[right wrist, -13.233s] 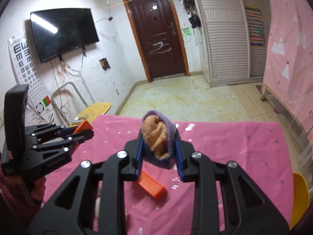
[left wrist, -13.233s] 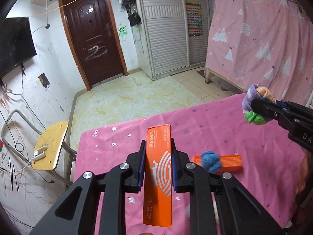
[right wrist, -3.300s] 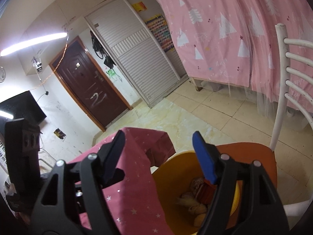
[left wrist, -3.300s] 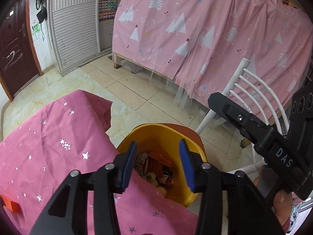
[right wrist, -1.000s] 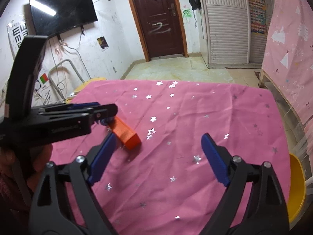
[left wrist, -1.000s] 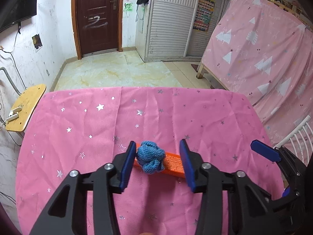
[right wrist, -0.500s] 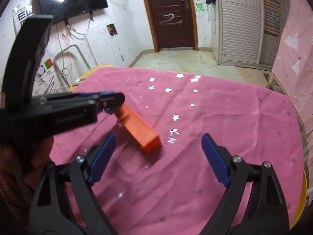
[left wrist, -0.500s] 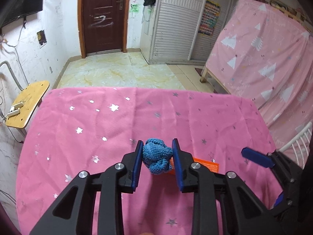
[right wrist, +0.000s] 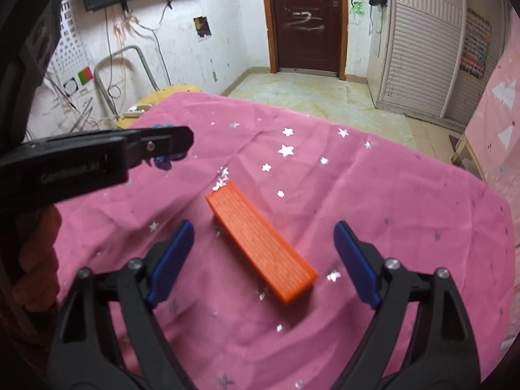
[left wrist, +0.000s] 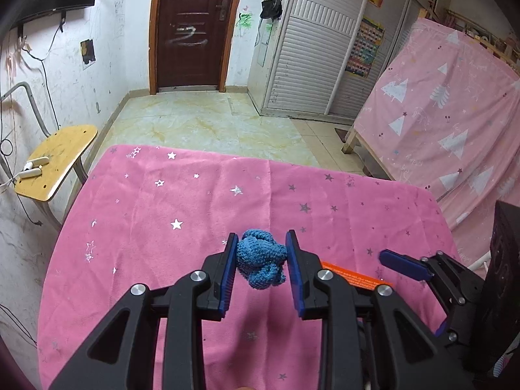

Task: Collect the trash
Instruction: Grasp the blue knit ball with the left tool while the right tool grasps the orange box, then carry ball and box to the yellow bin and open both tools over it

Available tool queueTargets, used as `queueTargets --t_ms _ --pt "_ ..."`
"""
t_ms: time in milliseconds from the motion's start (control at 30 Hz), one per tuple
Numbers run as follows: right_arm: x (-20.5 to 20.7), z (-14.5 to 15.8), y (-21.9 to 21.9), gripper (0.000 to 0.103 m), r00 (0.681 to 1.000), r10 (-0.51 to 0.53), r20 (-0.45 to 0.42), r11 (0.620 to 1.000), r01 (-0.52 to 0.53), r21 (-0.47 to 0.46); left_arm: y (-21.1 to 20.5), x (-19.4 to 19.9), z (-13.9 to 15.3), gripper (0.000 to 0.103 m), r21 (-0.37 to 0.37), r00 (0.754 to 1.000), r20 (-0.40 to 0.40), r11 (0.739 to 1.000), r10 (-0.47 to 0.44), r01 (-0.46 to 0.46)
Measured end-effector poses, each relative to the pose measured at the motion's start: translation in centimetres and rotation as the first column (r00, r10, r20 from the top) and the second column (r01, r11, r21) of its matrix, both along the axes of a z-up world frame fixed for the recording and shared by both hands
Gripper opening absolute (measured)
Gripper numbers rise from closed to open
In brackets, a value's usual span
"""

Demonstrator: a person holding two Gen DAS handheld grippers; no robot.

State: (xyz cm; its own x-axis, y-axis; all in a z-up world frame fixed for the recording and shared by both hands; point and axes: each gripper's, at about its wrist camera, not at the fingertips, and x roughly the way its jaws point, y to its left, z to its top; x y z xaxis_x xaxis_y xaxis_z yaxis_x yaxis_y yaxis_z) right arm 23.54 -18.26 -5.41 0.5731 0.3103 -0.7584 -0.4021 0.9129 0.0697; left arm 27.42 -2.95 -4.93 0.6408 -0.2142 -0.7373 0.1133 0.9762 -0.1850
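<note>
My left gripper (left wrist: 261, 243) is shut on a blue knitted ball (left wrist: 261, 265), held just above the pink starred tablecloth (left wrist: 182, 208). In the right wrist view that gripper (right wrist: 162, 139) reaches in from the left with a bit of blue showing under its tip. An orange carton (right wrist: 263, 243) lies flat and slantwise on the cloth. My right gripper (right wrist: 263, 227) straddles the carton; its jaws are closing and the blue pads stand clear of both sides. The left wrist view shows the carton (left wrist: 354, 278) behind my right finger, with the right gripper's pad (left wrist: 403, 265) beyond it.
A wooden chair seat (left wrist: 55, 162) with white plugs stands off the table's left edge. A pink tree-print curtain (left wrist: 455, 113) hangs to the right. Tiled floor (left wrist: 201, 120) and a dark door (left wrist: 191, 26) lie past the far edge.
My left gripper shut on the blue ball and lifted it off the orange carton. My right gripper moved in over the carton, and its jaws have narrowed.
</note>
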Motion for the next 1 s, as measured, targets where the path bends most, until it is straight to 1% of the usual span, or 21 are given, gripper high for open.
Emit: queueTargets --t_ms 33,133,167,267,433,667,900,1000 --pt "0.2 -0.1 0.2 0.062 1.000 -0.001 -0.004 1.000 0.001 -0.008 0.1 0.1 -0.1 0.021 -0.003 1.000 -0.003 1.000 0.000 0.000" --pt "0.8 -0.4 0.7 0.046 1.000 0.001 -0.019 1.000 -0.002 -0.022 0.4 0.1 -0.3 0.021 -0.006 1.000 -0.005 1.000 0.002 -0.002" --pt "0.9 -0.6 0.8 0.043 1.000 0.001 -0.021 1.000 -0.002 -0.030 0.6 0.1 -0.4 0.021 -0.007 1.000 -0.006 1.000 0.001 -0.001" --pt "0.9 -0.7 0.8 0.022 1.000 -0.003 -0.024 0.999 0.003 -0.036 0.8 0.2 -0.5 0.021 -0.009 1.000 -0.009 1.000 0.001 -0.001" --pt "0.7 -0.3 0.2 0.022 1.000 -0.025 -0.008 1.000 0.025 -0.010 0.8 0.1 -0.5 0.021 -0.007 1.000 -0.006 1.000 0.004 -0.004" --pt "-0.3 1.2 -1.7 0.022 0.997 -0.064 0.035 0.997 0.062 0.042 -0.3 -0.6 0.1 0.021 0.013 1.000 0.003 1.000 -0.007 0.007" --pt "-1.5 2.4 -5.4 0.022 0.988 -0.139 0.065 0.986 0.133 0.097 -2.7 -1.2 1.1 0.021 0.041 0.999 0.016 0.998 -0.040 0.039" --pt "-2.2 2.8 -7.6 0.022 0.981 -0.177 0.077 0.978 0.166 0.125 -4.2 -1.5 1.3 0.021 0.056 0.998 0.020 0.997 -0.058 0.057"
